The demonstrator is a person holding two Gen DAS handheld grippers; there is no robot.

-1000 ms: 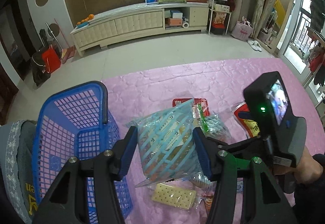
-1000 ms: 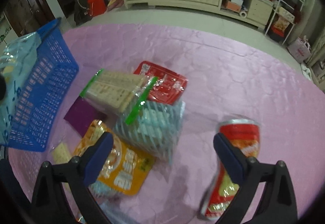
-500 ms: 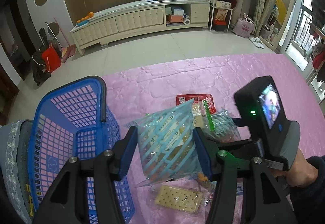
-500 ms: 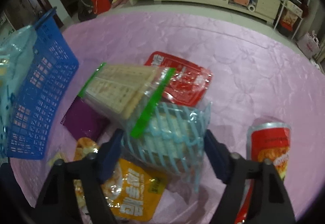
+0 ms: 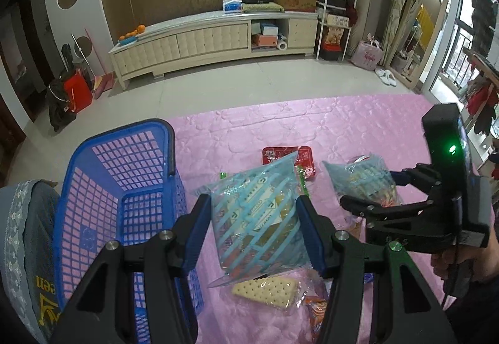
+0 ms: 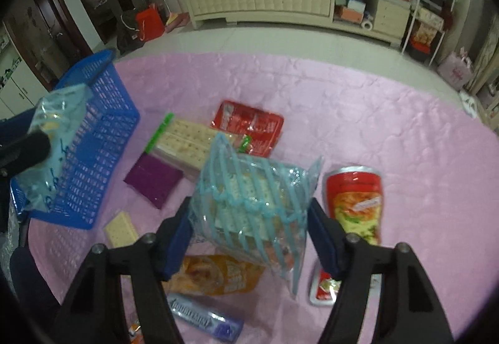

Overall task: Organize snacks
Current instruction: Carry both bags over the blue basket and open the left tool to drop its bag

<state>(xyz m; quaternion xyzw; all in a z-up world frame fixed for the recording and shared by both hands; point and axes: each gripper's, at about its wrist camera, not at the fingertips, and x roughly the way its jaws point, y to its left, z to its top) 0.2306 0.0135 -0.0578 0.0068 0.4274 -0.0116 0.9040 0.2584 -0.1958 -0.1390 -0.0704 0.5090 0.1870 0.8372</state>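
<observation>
Left wrist view: left gripper clamped on a clear cracker bag with pale blue stripes, held above the pink cloth, just right of the blue basket. Single cracker pack lies on the cloth below the bag. Red tray pack lies beyond it. Right gripper in view to the right, gripping a second striped bag, raised.

Right wrist view: right gripper closed on its striped bag, lifted off the pile. On the cloth: red can on its side just right; green-edged cracker pack, purple packet, orange packet, blue bar. Basket at left, first bag in front of it.
</observation>
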